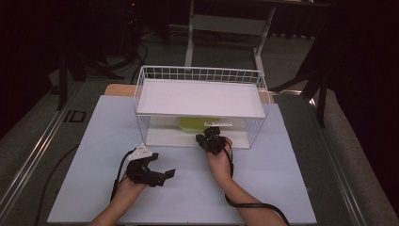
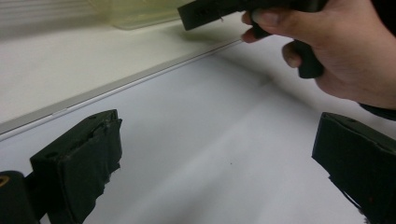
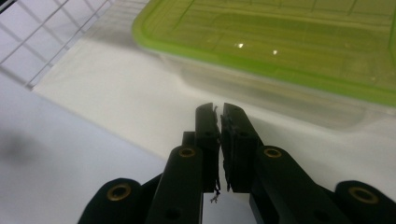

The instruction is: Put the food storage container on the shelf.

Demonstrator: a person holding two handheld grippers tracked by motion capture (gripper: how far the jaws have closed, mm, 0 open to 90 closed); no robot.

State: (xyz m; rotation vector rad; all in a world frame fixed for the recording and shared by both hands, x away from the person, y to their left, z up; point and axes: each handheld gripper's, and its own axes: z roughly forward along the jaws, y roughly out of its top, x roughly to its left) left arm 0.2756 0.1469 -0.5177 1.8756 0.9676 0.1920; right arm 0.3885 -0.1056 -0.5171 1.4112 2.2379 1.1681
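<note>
The green-lidded container (image 3: 280,51) lies just beyond the clenched, empty right hand-held gripper (image 3: 219,109).

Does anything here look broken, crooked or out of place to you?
Only small wear. The black padding on the right claw is frayed, with loose threads at its nearly shut tips, and the left claw pad looks ragged at its edge. The clear plastic box with the green lid sits level inside the white wire basket.
</note>
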